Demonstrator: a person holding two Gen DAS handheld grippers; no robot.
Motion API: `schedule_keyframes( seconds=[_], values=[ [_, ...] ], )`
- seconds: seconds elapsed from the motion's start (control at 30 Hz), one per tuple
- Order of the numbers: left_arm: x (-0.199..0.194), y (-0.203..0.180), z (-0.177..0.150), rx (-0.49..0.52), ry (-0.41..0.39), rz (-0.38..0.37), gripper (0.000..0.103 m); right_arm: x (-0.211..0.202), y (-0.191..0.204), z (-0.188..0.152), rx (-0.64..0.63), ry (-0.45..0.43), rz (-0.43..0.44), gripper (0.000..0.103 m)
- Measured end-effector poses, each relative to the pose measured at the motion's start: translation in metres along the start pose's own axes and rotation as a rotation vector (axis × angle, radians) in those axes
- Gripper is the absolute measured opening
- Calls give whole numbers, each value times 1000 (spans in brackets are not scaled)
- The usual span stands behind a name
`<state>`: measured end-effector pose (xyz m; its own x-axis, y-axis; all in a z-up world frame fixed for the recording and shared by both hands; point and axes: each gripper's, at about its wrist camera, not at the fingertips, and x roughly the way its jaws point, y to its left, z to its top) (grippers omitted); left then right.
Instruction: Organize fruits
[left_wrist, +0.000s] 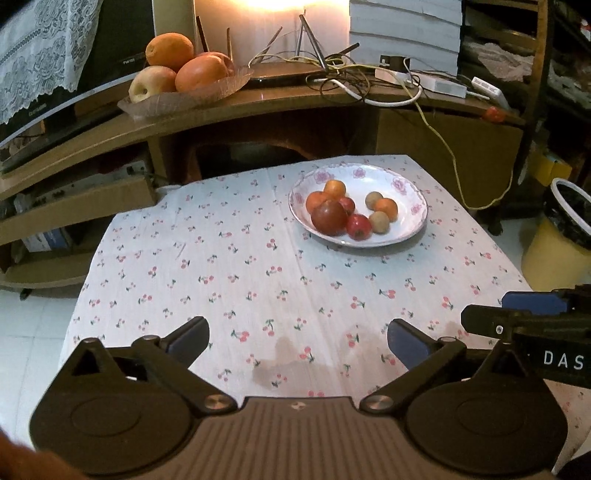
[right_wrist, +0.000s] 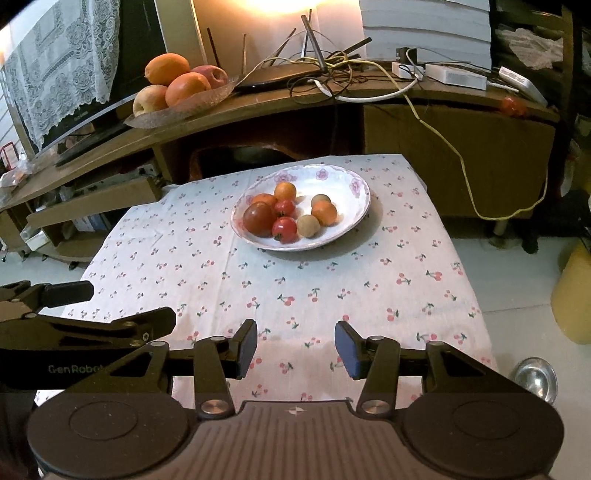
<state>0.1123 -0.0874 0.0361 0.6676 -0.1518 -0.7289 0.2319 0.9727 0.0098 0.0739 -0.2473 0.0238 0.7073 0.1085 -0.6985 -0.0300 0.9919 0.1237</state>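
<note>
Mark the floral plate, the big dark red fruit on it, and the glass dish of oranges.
floral plate (right_wrist: 352, 184), right wrist view, bare far rim.
big dark red fruit (right_wrist: 259, 218), right wrist view, its middle.
glass dish (left_wrist: 218, 90), left wrist view, right rim.

The left claw (left_wrist: 297, 341) hangs above the near end of the desk (left_wrist: 258, 266) with its jaws spread wide and nothing between them, angled down toward the cloth. The right claw (right_wrist: 295, 349) hangs beside it over the same near end, jaws partly parted and bare, tilted down likewise. Each shows at the edge of the other's view, side by side, not touching the desk
</note>
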Motion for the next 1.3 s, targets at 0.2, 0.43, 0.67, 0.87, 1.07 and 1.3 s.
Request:
schedule_keyframes(
  seconds=[0.2,0.43,0.67,0.87,1.07,1.3],
  values=[
    [-9,-4,-11,8,2,6,103,-8,2,-8,5,-7,-1,49],
    [-17,-1,-19,-9,8,6,103,-15,6,-18,2,-3,0,49],
    [-22,0,-27,-6,9,11,103,-19,12,-26,-12,5,1,49],
    [-25,2,-29,-10,2,16,103,-21,16,-29,-18,8,1,49],
    [-27,2,-35,-11,11,17,103,-22,18,-32,-20,11,1,49],
    [-26,4,-40,-26,23,15,103,-24,19,-35,-17,19,9,49]
  ],
)
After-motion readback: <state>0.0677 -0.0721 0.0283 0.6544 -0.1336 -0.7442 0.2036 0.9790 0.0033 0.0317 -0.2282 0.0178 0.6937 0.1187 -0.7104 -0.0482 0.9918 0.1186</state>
